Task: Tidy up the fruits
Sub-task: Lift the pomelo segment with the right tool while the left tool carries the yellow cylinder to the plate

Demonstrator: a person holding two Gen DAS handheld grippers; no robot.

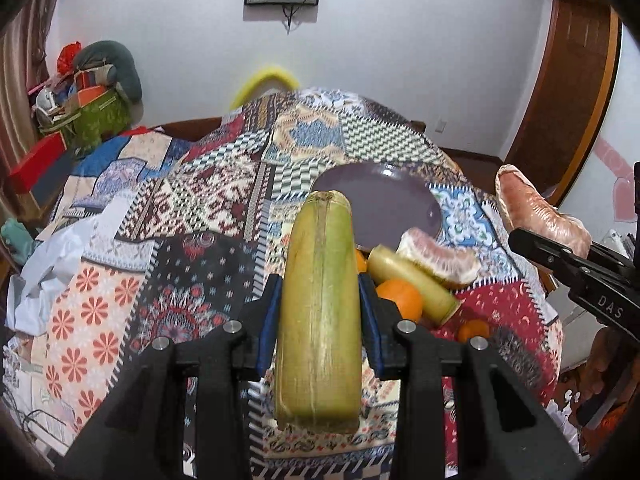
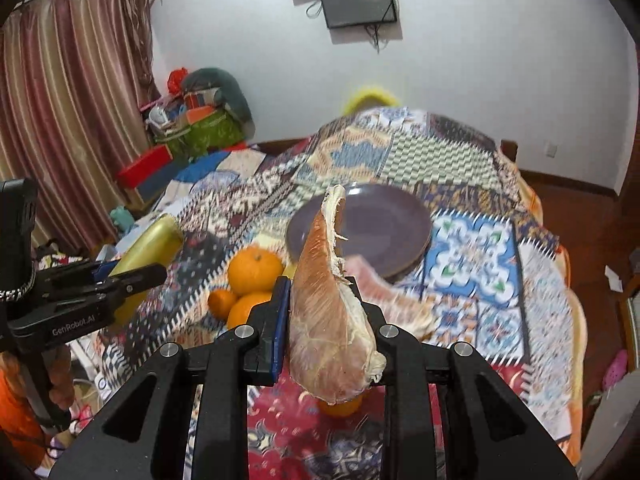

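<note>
Left gripper: pinching a sugarcane piece, raised above the quilt.
Right gripper: pinching a pomelo segment, raised.
Plate: purple, on quilt.
Oranges: clustered just beside the plate.

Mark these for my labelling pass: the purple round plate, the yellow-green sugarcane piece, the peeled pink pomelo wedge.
purple round plate (image 2: 384,216): right wrist view, bare centre.
yellow-green sugarcane piece (image 1: 320,300): left wrist view, mid-length between the fingers.
peeled pink pomelo wedge (image 2: 324,320): right wrist view, broad middle.
</note>
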